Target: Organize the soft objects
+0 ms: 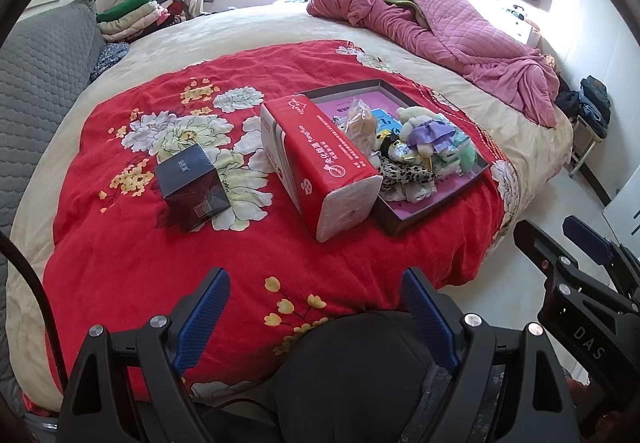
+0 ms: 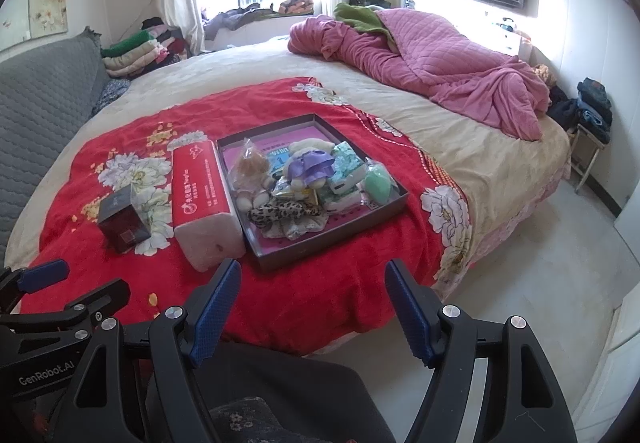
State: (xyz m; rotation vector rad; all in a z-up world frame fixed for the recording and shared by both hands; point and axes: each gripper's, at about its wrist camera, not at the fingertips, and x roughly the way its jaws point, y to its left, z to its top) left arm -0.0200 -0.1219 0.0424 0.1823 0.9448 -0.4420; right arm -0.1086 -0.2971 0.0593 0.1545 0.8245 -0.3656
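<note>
Soft things lay heaped in the shallow dark cardboard tray (image 2: 394, 199) with the pink floor, on the red floral blanket (image 2: 340, 283): a cream plush doll in a purple dress (image 2: 310, 165), a leopard-print cloth (image 2: 280, 213), a green pouch (image 2: 378, 185) and a clear bag holding something brown (image 2: 250, 163). Smaller packets beneath them were too overlapped to tell apart. A red paper-tissue pack (image 2: 202, 195) lay touching the tray's left wall, with a dark glossy box (image 2: 122, 223) just beyond. My left gripper (image 1: 316, 317) and my right gripper (image 2: 312, 309) both hovered near the bed's edge with fingers spread wide, holding nothing. Dark fabric below hid each gripper's base.
</note>
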